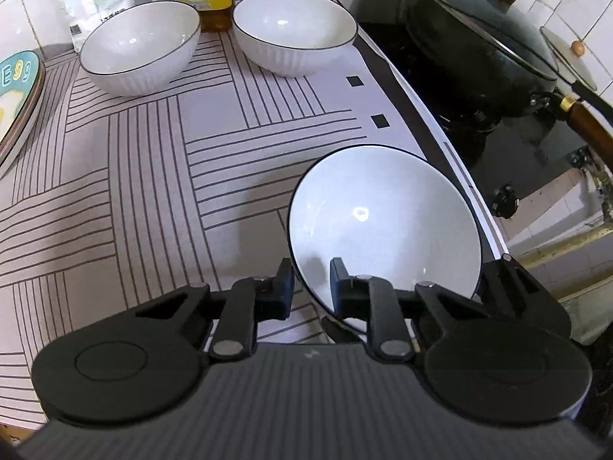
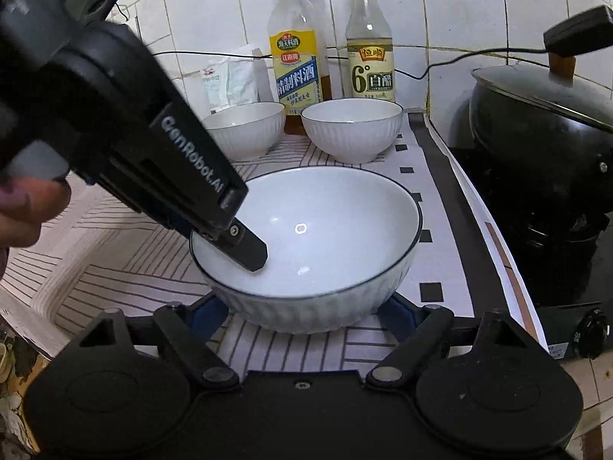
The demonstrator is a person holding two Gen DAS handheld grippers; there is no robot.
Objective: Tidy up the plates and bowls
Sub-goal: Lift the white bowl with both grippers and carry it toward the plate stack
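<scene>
A: Left gripper (image 1: 311, 278)?
B: Jaws pinched on the near rim of the front bowl (image 1: 383, 237), one finger inside, one outside. The bowl sits on the striped mat (image 1: 153, 176), close to the stove (image 1: 517, 145).

A: Right gripper (image 2: 304, 312)?
B: Jaws wide, one finger each side of that bowl's base; contact cannot be told.

A: Other bowls?
B: Two, the left bowl (image 1: 140, 51) and the right bowl (image 1: 295, 34), side by side before the bottles (image 2: 295, 46).
</scene>
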